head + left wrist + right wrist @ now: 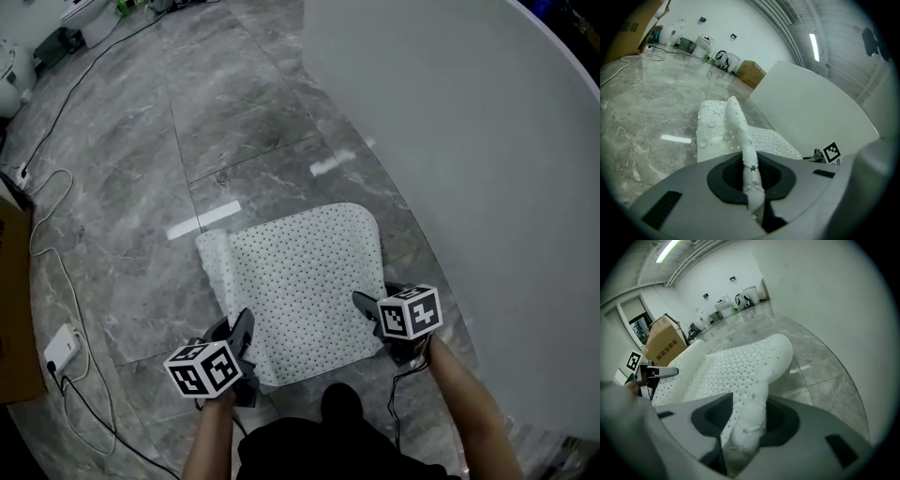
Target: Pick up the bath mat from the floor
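Observation:
The white bath mat (300, 281), dotted with small holes, lies on the grey marble floor (234, 112) in the head view, its left edge folded over. My left gripper (234, 328) is at the mat's near left corner. In the left gripper view the left gripper (751, 176) is shut on a thin raised fold of the mat (736, 122). My right gripper (370, 305) is at the near right corner. In the right gripper view a thick bunched edge of the mat (736, 366) fills the gap of the right gripper (745, 427), and the jaws press on it.
A large white curved tub wall (469, 141) rises right beside the mat. Cables (47, 234) and a white power block (61, 347) lie on the floor at left, next to a cardboard box (11, 309). The person's foot (339, 403) stands just behind the mat.

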`<state>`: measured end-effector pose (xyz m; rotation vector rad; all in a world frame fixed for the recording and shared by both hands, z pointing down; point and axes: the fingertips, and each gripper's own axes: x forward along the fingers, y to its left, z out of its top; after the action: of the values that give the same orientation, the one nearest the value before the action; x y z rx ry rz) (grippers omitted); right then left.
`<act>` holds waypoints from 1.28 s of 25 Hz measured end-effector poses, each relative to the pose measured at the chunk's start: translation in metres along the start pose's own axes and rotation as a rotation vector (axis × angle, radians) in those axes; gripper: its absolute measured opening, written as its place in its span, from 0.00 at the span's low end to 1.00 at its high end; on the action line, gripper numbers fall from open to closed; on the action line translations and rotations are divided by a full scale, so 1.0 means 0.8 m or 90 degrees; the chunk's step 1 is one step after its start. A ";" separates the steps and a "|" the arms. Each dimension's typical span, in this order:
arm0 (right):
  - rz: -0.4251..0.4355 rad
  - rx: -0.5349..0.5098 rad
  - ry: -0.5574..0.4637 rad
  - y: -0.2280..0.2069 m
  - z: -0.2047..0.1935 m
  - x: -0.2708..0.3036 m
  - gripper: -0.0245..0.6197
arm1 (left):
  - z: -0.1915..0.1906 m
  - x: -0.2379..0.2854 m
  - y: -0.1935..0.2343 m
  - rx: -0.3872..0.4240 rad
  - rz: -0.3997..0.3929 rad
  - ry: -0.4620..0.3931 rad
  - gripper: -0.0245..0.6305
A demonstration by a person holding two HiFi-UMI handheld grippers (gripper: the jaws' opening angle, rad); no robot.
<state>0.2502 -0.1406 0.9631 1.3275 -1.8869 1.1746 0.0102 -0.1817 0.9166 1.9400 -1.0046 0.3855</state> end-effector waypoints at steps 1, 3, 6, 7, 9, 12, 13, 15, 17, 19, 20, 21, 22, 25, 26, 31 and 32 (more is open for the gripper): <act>0.000 -0.006 -0.004 0.007 0.003 -0.002 0.29 | 0.000 -0.007 0.004 0.000 0.004 -0.003 0.07; -0.002 -0.018 -0.010 0.018 0.008 -0.008 0.24 | 0.000 -0.021 0.012 -0.002 0.014 -0.011 0.07; -0.017 -0.040 -0.011 0.029 0.010 -0.012 0.17 | 0.001 -0.042 0.027 -0.005 0.026 -0.024 0.07; -0.024 -0.045 -0.011 0.031 0.010 -0.013 0.15 | 0.000 -0.049 0.033 -0.008 0.032 -0.028 0.07; -0.035 -0.042 -0.014 0.034 0.011 -0.013 0.13 | 0.000 -0.063 0.047 -0.016 0.047 -0.038 0.07; -0.050 -0.017 -0.023 0.037 0.014 -0.014 0.12 | -0.001 -0.082 0.071 -0.030 0.074 -0.050 0.07; -0.058 -0.010 -0.025 0.037 0.015 -0.015 0.10 | -0.001 -0.088 0.078 -0.034 0.083 -0.053 0.07; -0.072 0.000 -0.029 0.036 0.016 -0.019 0.09 | -0.002 -0.097 0.091 -0.041 0.100 -0.054 0.07; -0.086 0.001 -0.031 0.035 0.015 -0.022 0.08 | -0.002 -0.103 0.102 -0.056 0.111 -0.055 0.07; -0.099 -0.005 -0.031 0.034 0.014 -0.025 0.08 | -0.002 -0.108 0.108 -0.081 0.112 -0.058 0.07; -0.100 -0.006 -0.032 0.036 0.015 -0.026 0.08 | -0.002 -0.110 0.109 -0.094 0.111 -0.060 0.07; -0.095 -0.005 -0.033 0.038 0.015 -0.026 0.08 | 0.000 -0.111 0.109 -0.102 0.110 -0.061 0.07; -0.086 -0.002 -0.034 0.042 0.016 -0.026 0.08 | 0.001 -0.112 0.108 -0.105 0.111 -0.060 0.07; -0.061 0.011 -0.037 0.051 0.023 -0.032 0.08 | 0.008 -0.113 0.098 -0.109 0.115 -0.062 0.07; -0.059 0.018 -0.037 0.051 0.026 -0.036 0.08 | 0.010 -0.114 0.092 -0.117 0.116 -0.066 0.07; -0.042 0.064 -0.052 0.071 0.053 -0.069 0.08 | 0.041 -0.138 0.051 -0.126 0.128 -0.078 0.07; -0.035 0.075 -0.050 0.080 0.059 -0.078 0.08 | 0.050 -0.144 0.040 -0.122 0.129 -0.074 0.07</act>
<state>0.2157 -0.1457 0.8684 1.5006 -1.8472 1.2384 -0.0912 -0.1661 0.8433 1.7095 -1.2723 0.2799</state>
